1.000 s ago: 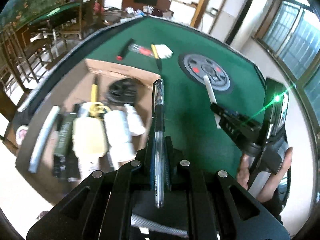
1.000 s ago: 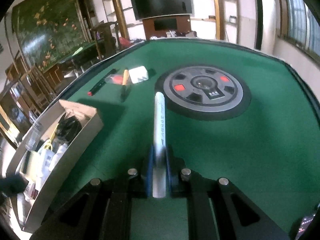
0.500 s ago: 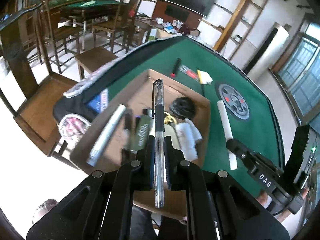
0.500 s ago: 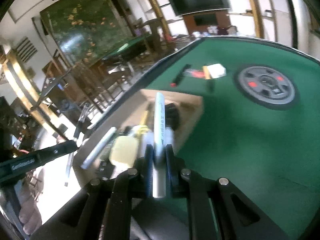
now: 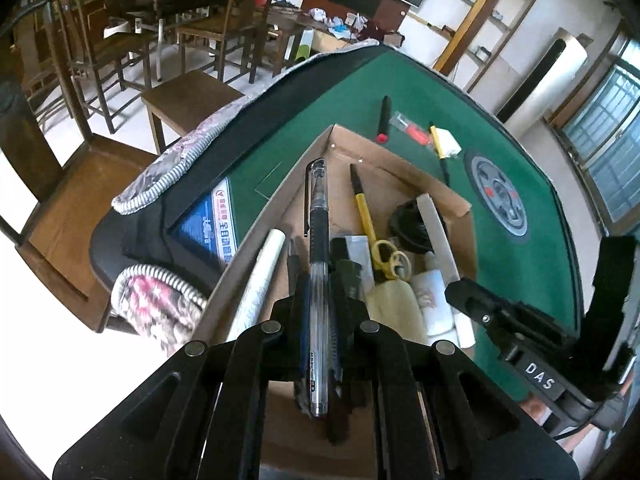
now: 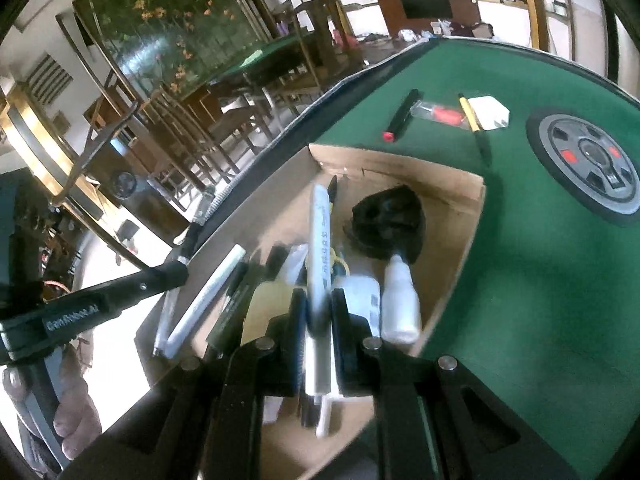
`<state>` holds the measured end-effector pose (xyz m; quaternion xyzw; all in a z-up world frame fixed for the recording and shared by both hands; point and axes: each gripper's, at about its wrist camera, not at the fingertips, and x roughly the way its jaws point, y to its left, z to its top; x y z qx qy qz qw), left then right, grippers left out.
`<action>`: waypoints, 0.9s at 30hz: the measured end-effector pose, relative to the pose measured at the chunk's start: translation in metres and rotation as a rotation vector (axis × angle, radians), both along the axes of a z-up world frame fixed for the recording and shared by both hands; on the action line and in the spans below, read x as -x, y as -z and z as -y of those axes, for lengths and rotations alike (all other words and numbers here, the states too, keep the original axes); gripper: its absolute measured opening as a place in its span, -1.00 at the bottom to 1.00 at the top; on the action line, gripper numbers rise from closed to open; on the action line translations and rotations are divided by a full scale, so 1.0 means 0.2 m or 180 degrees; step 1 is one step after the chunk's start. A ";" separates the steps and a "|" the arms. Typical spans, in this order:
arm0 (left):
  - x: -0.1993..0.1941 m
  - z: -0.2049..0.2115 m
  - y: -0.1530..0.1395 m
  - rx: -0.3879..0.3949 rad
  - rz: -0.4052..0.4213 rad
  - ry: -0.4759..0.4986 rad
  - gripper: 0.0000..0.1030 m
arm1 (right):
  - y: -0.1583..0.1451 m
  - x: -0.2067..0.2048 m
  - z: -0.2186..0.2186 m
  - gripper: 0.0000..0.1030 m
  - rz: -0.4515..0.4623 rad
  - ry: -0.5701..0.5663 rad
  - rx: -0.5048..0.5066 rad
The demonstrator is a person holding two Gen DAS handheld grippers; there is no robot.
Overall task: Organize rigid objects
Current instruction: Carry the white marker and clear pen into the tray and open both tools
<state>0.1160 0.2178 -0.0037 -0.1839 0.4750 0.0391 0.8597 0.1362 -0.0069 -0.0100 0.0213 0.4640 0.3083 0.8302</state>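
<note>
My left gripper is shut on a clear black-grip pen and holds it over the cardboard box. My right gripper is shut on a white marker, also over the box; the right gripper also shows in the left wrist view. The box holds yellow scissors, a black lump, a white bottle, a white tube and other items.
On the green felt table beyond the box lie a black red-tipped marker, a red item in clear wrap, a yellow-black pen and a white pad. A round grey disc sits in the felt. Chairs stand left.
Both grippers have moved from above the green felt to over the cardboard box, each still holding its item. The right gripper has come closer beside the left.
</note>
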 end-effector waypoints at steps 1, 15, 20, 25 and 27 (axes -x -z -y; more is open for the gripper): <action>-0.01 0.00 0.01 0.0000 -0.0019 0.0001 -0.85 | 0.00 -0.01 -0.01 -0.80 -0.0001 -0.0005 0.0012; -0.16 0.00 0.14 -0.0170 -0.0198 0.0147 -0.85 | 0.07 -0.10 -0.15 -0.80 -0.0035 -0.0001 0.0267; -0.18 0.01 0.18 -0.0229 -0.0262 0.0143 -0.85 | 0.09 -0.09 -0.18 -0.80 -0.0003 0.0025 0.0355; -0.18 0.04 0.18 -0.0302 -0.0246 0.0123 -0.62 | 0.09 -0.07 -0.20 -0.78 0.0048 0.0048 0.0391; -0.16 0.06 0.17 -0.0389 -0.0259 0.0107 -0.29 | 0.08 -0.07 -0.20 -0.78 0.0037 0.0063 0.0370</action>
